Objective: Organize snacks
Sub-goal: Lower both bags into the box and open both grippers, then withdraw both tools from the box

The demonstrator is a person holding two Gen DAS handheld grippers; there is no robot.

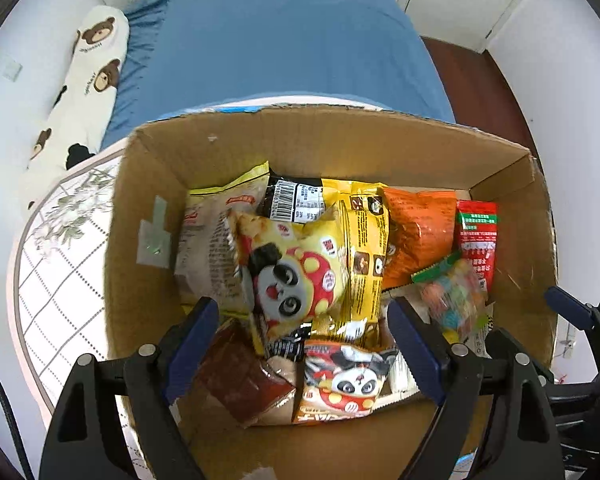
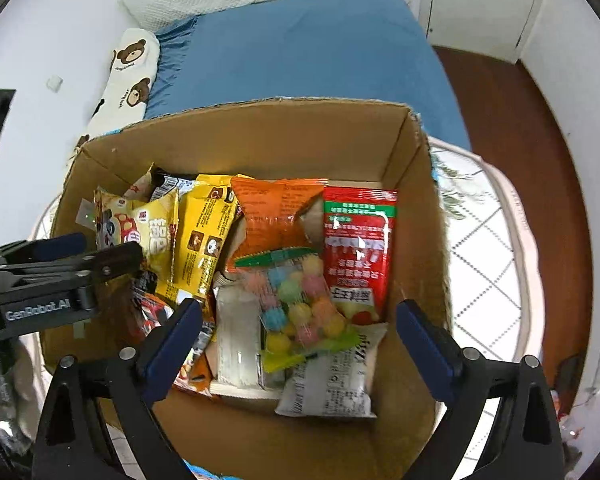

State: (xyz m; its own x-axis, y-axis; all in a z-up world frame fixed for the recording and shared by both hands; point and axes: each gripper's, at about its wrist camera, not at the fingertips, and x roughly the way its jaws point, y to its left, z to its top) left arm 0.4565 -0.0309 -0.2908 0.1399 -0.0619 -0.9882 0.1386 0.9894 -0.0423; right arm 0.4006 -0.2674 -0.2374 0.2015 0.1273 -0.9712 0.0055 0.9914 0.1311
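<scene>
Both tools, left tool [image 1: 304,320] and right tool [image 2: 298,322], hang wide and empty over the cardboard box [image 2: 260,132], where the snacks lie heaped. Closing now might pinch two overlapping packets, like the candy bag [image 2: 300,304].

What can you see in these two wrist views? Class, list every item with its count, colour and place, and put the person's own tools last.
cardboard box: one, brown, on the patterned mat.
panda snack bags: two, yellow and red, box left.
yellow packet: one, box middle.
orange packet: one, box back.
red packet: one, box right.
candy ball bag: one, clear, multicoloured, on top, front right.
white packet: one, box front.
bear pillow: one, cream, on the bed.
blue sheet: one, behind the box.
left gripper: open, over the box.
right gripper: open, over the box.
</scene>
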